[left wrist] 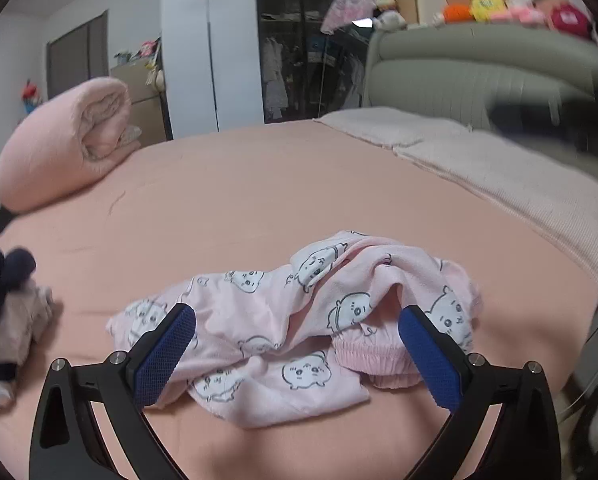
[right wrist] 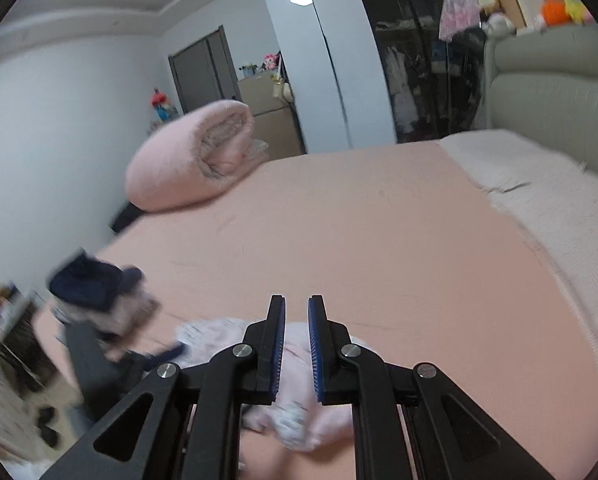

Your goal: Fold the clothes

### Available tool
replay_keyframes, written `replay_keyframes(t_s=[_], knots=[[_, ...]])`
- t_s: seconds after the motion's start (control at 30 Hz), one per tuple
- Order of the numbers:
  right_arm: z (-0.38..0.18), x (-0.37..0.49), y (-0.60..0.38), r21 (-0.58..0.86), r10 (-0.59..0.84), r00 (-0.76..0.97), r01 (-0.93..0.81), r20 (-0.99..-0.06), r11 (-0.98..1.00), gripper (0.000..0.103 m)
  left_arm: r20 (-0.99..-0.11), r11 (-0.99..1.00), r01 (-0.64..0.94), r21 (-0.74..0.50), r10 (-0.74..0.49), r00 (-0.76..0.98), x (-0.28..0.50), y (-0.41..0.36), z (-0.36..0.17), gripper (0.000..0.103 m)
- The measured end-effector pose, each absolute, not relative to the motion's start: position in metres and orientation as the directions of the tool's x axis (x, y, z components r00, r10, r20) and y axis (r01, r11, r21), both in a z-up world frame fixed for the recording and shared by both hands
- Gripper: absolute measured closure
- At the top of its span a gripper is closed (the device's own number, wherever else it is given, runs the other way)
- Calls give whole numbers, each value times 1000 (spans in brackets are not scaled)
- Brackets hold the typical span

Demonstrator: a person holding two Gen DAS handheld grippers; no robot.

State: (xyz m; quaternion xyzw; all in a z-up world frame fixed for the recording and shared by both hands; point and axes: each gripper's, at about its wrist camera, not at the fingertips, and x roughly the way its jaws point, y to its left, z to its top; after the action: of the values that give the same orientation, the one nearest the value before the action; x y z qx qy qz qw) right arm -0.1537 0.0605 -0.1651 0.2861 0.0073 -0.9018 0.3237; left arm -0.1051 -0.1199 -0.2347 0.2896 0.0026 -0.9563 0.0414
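A crumpled pair of pale pink pyjama bottoms (left wrist: 299, 320), soft cotton printed with outlined cartoon animal faces and gathered at an elastic waistband (left wrist: 373, 356), lies in a heap near the front edge of a bed (left wrist: 259, 184) covered with a smooth salmon-pink sheet. No brand, label or lettering can be read on the garment.

The left gripper (left wrist: 297, 354) hangs just above the bottoms with its jaws spread wide apart, its blue pads (left wrist: 165, 354) textured like fine mesh. The right gripper (right wrist: 297, 350), black with the same blue pads, has its jaws drawn close with a narrow gap showing between them; the pink fabric lies blurred beneath, and nothing is seen between the pads.

At the far corner of the bed sits a rolled pink quilt (left wrist: 63, 148). A woven off-white blanket (left wrist: 499, 176) runs along the padded grey headboard (left wrist: 479, 72). A stack of clothes (left wrist: 7, 312), dark navy on top, rests on the bed's left side.
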Motion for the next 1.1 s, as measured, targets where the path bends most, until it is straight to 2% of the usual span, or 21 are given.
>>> replay_keyframes(t_s=[0.13, 0.2, 0.23, 0.27, 0.33, 0.43, 0.63, 0.8, 0.97, 1.03, 1.1], knots=[[-183, -149, 66, 118, -530, -621, 579, -577, -806, 92, -550, -998, 70, -1, -58, -833, -105, -127, -231, 0], [-198, -150, 70, 103, -490, -613, 556, -620, -825, 87, -552, -998, 61, 21, -63, -832, -105, -125, -230, 0], [-204, -150, 72, 92, -466, -615, 539, -636, -838, 71, -553, -998, 56, 32, -65, -831, -105, -124, -229, 0], [-210, -150, 74, 77, -438, -626, 517, -646, -852, 44, -553, -998, 52, 43, -67, -830, -105, -123, -228, 0], [-218, -146, 79, 69, -419, -639, 498, -645, -864, 24, -557, -996, 32, 85, -75, -827, -101, -112, -231, 0], [-228, -141, 88, 72, -412, -648, 484, -640, -872, 24, -573, -991, -12, 130, -65, -817, -99, -100, -237, 0], [-253, -147, 107, 108, -373, -604, 429, -704, -897, 24, -611, -980, -123, 157, 1, -791, -98, -79, -251, 0], [-274, -152, 114, 96, -315, -582, 376, -749, -922, 24, -612, -943, -148, 297, -69, -788, -108, -55, -266, 0], [-295, -156, 109, 74, -281, -539, 373, -794, -925, 24, -606, -920, -178, 348, -76, -792, -114, -46, -268, 0], [-301, -156, 104, 48, -268, -536, 388, -801, -920, 24, -604, -910, -190, 368, -79, -793, -116, -43, -269, 4], [-305, -157, 98, 33, -268, -537, 406, -800, -913, 24, -602, -899, -202, 388, -81, -795, -118, -39, -270, 20]])
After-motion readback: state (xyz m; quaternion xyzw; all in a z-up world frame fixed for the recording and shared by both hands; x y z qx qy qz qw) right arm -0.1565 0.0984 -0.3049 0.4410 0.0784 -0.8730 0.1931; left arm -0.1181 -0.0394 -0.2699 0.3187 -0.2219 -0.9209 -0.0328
